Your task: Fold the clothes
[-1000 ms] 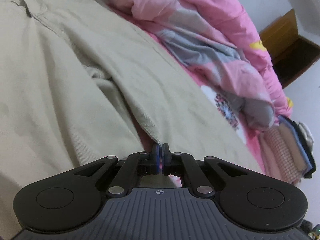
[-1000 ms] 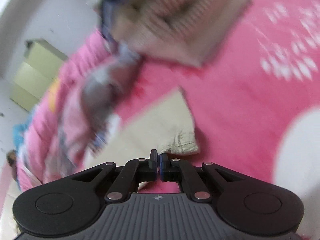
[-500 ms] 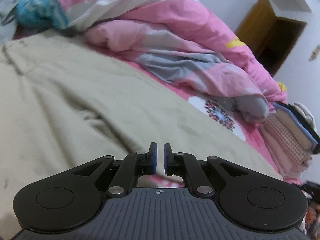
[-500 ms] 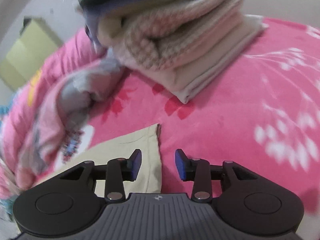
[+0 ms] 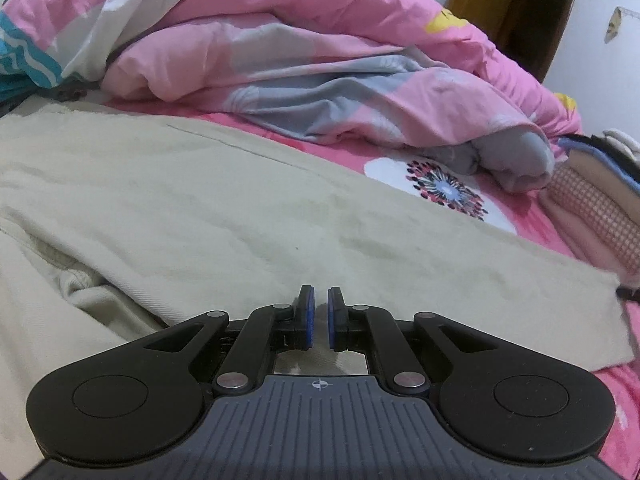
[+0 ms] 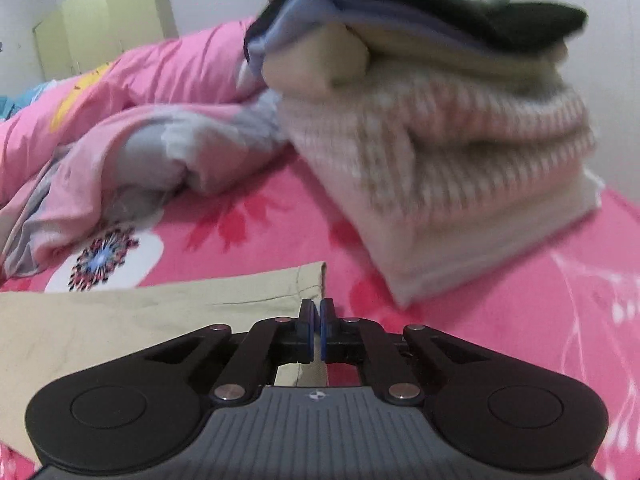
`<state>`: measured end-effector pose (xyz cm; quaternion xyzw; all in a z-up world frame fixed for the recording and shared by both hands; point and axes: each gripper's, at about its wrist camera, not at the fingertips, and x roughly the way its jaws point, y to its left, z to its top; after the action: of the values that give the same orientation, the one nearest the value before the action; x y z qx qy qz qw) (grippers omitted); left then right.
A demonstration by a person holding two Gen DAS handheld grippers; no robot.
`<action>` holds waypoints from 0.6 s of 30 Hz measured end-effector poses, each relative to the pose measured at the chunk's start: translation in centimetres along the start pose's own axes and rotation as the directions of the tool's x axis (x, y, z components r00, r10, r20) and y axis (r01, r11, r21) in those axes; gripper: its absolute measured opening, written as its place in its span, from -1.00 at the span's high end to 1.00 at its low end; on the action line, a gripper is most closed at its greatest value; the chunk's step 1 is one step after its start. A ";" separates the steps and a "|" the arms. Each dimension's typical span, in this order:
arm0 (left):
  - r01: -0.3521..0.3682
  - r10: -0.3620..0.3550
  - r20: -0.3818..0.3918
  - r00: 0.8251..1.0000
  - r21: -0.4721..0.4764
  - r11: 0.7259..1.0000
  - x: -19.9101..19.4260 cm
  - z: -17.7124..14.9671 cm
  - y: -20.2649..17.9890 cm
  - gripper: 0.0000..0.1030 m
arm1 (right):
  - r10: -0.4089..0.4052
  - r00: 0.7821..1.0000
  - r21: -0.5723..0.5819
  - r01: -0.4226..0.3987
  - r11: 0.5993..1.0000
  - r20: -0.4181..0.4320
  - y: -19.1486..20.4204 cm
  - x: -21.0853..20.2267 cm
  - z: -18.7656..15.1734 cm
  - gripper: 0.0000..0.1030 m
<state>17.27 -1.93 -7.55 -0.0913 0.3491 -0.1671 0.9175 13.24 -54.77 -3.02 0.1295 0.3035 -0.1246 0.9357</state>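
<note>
We see the beige trousers [image 5: 248, 216] lying flat on the pink bed [image 6: 500, 320]. Our left claw [image 5: 319, 312] is clenched and empty above them. Our right claw [image 6: 316, 322] has just closed, grasping the trouser hem [image 6: 308, 284].

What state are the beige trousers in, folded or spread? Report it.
Mostly spread: the beige trousers lie long and flat across the pink bedsheet, hem end reaching toward the stack of folded clothes.
</note>
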 end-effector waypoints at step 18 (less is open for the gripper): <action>0.064 -0.063 -0.006 0.998 0.073 0.995 -0.8 -1.2 2.3 0.89 | 0.249 0.963 -0.346 -0.271 0.898 -0.106 14.7 -0.3 -1.9 0.89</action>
<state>16.44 0.42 -8.61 -0.0683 0.3413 -0.2090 0.9139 16.54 -40.33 -1.89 0.0004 0.3285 0.0625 0.9424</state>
